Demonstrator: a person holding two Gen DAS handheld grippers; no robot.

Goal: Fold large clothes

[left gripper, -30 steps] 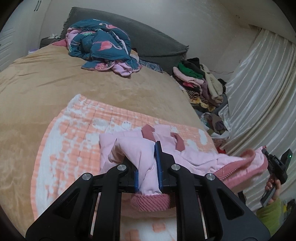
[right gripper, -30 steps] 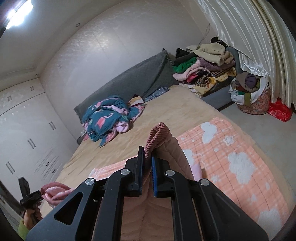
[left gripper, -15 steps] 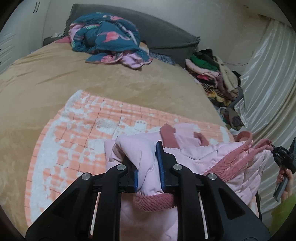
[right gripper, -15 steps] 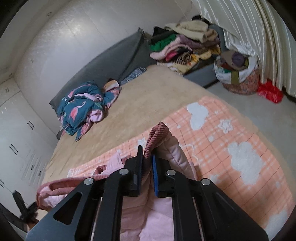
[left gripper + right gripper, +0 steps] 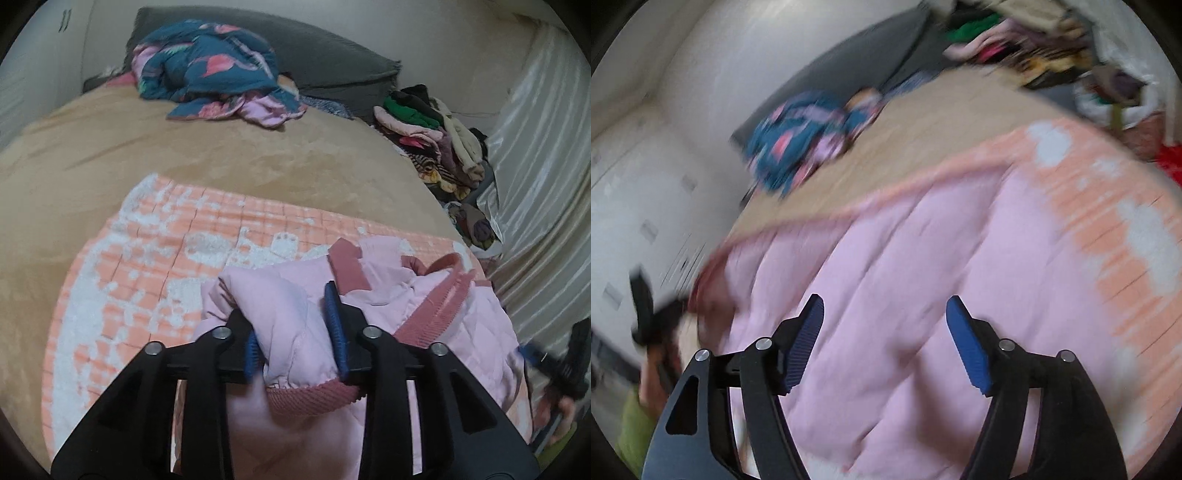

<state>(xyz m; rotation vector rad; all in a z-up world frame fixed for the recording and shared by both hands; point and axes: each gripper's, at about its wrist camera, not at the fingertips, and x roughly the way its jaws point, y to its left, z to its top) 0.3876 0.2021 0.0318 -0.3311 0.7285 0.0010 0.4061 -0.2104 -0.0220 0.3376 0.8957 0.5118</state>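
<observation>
In the left wrist view the bed [image 5: 110,158] fills the middle. A blanket [image 5: 147,258] lies on its near part, at centre left. On the blanket, at lower right, lies the jacket [image 5: 480,332]. A crumpled quilt [image 5: 214,70] sits on the bed at upper centre, before a long cushion [image 5: 332,62]. At upper right, beside the bed, is a heap of clothes [image 5: 436,129], with a curtain [image 5: 535,166] right of it.

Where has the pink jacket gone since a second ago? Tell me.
Yes: the pink jacket has dropped onto the orange blanket, out of the right gripper, whose jaws have just been opening.
</observation>
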